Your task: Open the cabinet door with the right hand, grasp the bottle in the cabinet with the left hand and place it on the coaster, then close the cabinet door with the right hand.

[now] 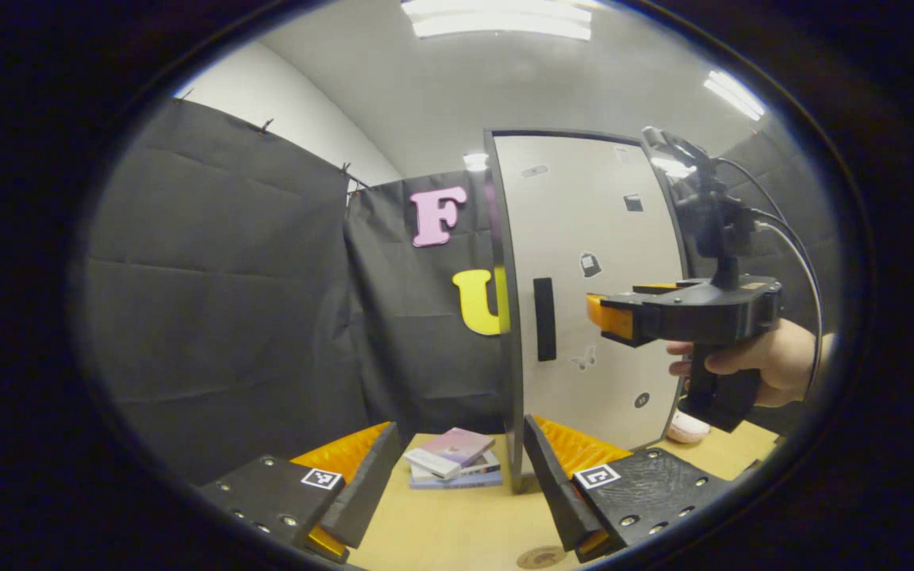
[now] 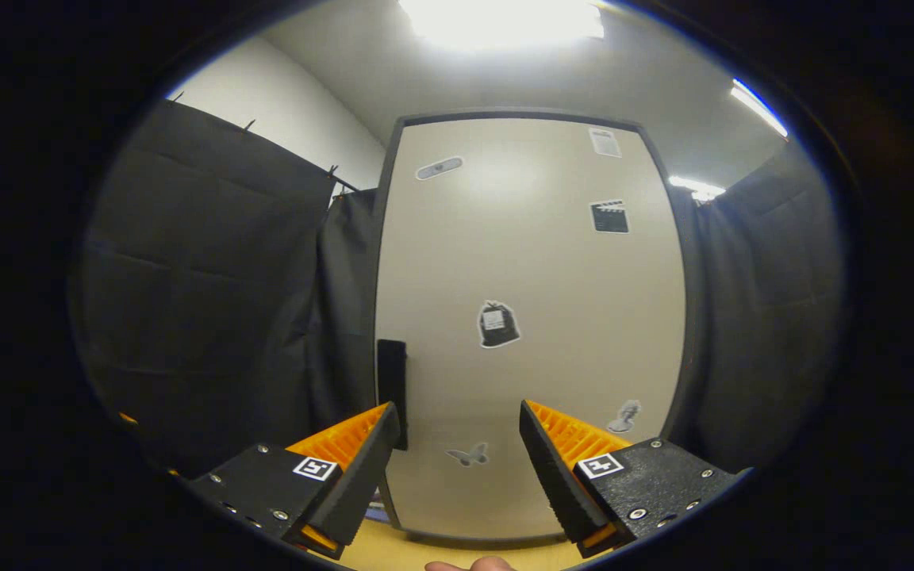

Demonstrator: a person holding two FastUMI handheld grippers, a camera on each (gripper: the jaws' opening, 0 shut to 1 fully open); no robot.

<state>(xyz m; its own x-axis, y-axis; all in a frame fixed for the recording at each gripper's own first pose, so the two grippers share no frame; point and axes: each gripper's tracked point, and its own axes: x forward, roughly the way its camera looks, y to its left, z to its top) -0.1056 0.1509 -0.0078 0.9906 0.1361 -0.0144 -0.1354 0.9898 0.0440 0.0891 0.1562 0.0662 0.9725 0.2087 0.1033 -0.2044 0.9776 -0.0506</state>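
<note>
You're bringing the right gripper (image 2: 459, 444), fingers apart, toward the handle (image 2: 392, 392) of the shut cabinet door (image 2: 528, 262), ready to pull; left gripper (image 1: 461, 468) is waiting back, fingers apart, bottle presumably hidden behind the door, coaster (image 1: 540, 557) lying on the table (image 1: 457, 523)

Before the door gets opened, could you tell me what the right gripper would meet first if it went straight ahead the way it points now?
Most likely the closed cabinet door, right of its dark handle; the open right gripper faces the panel.
</note>
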